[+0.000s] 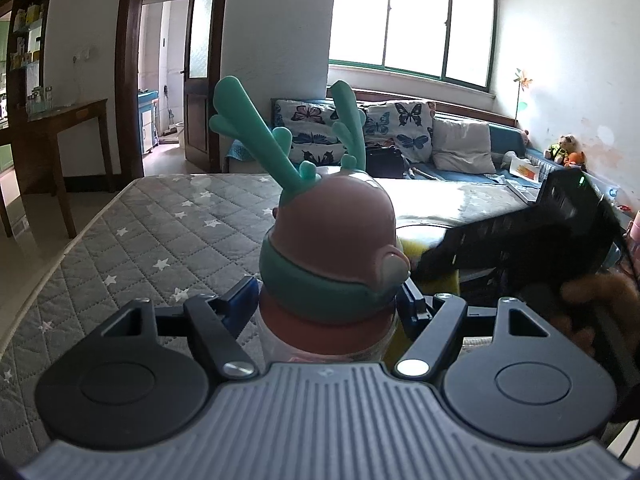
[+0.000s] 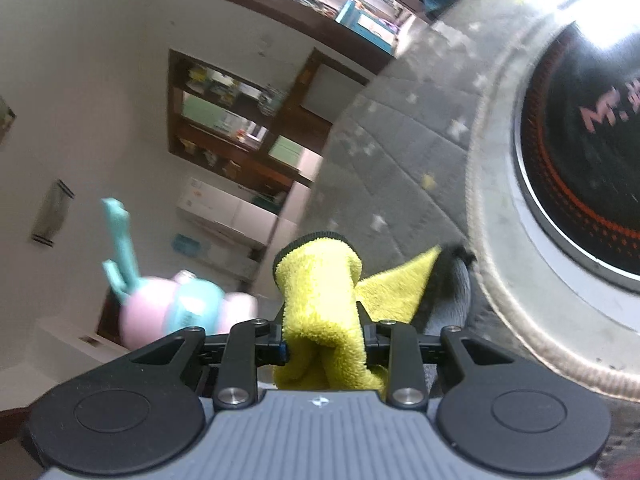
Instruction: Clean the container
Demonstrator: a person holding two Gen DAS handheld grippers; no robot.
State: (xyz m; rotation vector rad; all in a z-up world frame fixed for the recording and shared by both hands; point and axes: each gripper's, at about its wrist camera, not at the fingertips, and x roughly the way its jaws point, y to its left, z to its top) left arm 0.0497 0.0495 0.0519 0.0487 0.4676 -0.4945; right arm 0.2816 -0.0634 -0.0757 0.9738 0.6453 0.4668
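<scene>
While the mattress (image 1: 152, 216) lies below both tools, the left gripper (image 1: 328, 304) clamps the bottle (image 1: 332, 248) upright at its neck. Right gripper (image 2: 324, 344) pinches the cloth (image 2: 320, 300) just right of the bottle. Step judged: wiping; next, press cloth to lid.

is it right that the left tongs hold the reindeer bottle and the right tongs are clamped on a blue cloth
Not quite. The cloth in the right tongs is yellow, not blue, as the right wrist view shows. The rest stands: the left tongs hold the reindeer bottle, and the right tongs are clamped on the cloth.
</scene>
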